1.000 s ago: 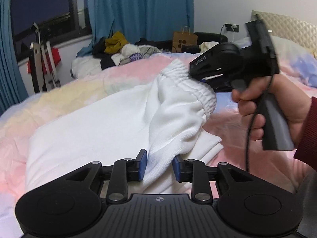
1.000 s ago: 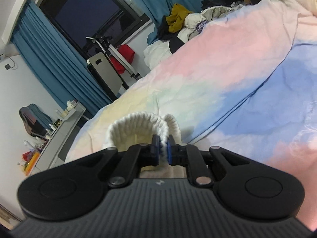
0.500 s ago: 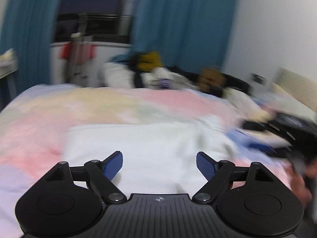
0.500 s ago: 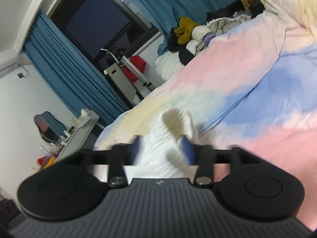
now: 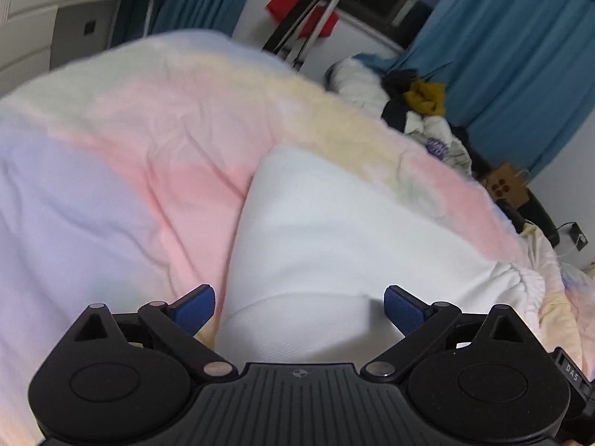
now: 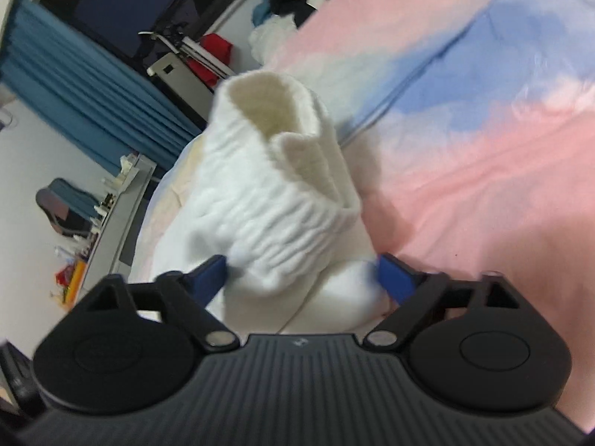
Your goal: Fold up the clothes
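A pair of white trousers [image 5: 334,238] lies folded on the pastel bedspread [image 5: 111,171], with the elastic waistband [image 5: 528,282] at the right. My left gripper [image 5: 299,306] is open and empty, its blue pads wide apart just above the near folded edge. In the right wrist view the ribbed waistband [image 6: 282,200] stands bunched up in front of my right gripper [image 6: 303,273], which is open with the cloth lying loose between its pads.
A heap of other clothes [image 5: 420,111] lies at the far end of the bed before blue curtains [image 5: 520,44]. A drying rack [image 5: 305,29] with a red cloth stands by the window. A white desk [image 6: 122,193] stands at the left.
Both grippers have opened and let go of the white trousers. The left one has swung left and down over the folded cloth. The right one has drawn back slightly from the waistband.
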### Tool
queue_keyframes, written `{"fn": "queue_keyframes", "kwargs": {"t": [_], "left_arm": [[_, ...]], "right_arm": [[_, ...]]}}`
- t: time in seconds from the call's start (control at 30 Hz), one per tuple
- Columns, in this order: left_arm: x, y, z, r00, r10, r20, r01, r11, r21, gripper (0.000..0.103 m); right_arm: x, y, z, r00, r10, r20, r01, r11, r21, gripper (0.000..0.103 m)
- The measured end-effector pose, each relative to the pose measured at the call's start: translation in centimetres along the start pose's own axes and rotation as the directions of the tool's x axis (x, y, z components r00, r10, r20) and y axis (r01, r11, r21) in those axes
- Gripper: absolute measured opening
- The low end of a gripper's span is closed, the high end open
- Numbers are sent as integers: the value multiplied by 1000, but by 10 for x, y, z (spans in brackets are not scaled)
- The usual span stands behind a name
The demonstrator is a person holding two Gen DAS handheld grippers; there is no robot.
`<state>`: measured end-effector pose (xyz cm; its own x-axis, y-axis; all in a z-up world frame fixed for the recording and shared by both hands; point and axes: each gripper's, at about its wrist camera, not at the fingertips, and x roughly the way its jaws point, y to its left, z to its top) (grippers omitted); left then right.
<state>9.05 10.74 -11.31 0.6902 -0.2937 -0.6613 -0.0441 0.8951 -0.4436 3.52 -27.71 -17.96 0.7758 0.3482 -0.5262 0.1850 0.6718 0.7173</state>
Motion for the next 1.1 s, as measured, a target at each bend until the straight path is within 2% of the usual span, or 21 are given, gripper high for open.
{"fn": "queue_keyframes", "kwargs": {"t": [0.13,0.3,0.53,0.6,0.77,0.83,0.9,1.0,1.1], "left_arm": [[0,17,-4,999,-30,-25,28,997,-79,99],[-2,27,-8,999,-40,-34,36,993,-110,98],[10,36,-14,996,-59,-68,46,984,-173,94],[9,39,-16,996,-60,-66,47,983,-178,90],[8,30,-21,998,-11,-62,4,994,-106,82],[7,26,-21,999,3,-54,-9,995,-100,76],[6,21,-19,999,16,-49,-21,995,-95,65],[3,12,-15,999,30,-30,-33,993,-113,56],[-10,-4,-8,999,42,19,-40,995,-89,47]], "right_arm": [[11,-12,2,995,95,-26,-92,992,86,94],[2,-7,3,976,218,13,-218,970,107,94],[25,-15,3,984,167,-53,-162,982,94,94],[27,-11,3,984,168,-53,-163,983,79,93],[19,-5,5,991,118,-66,-117,993,21,68],[15,-2,5,992,109,-60,-109,994,11,60],[10,4,8,991,125,-35,-126,992,-10,50],[0,16,10,984,177,4,-177,983,-55,47],[-5,24,17,967,253,40,-248,964,-92,45]]}}
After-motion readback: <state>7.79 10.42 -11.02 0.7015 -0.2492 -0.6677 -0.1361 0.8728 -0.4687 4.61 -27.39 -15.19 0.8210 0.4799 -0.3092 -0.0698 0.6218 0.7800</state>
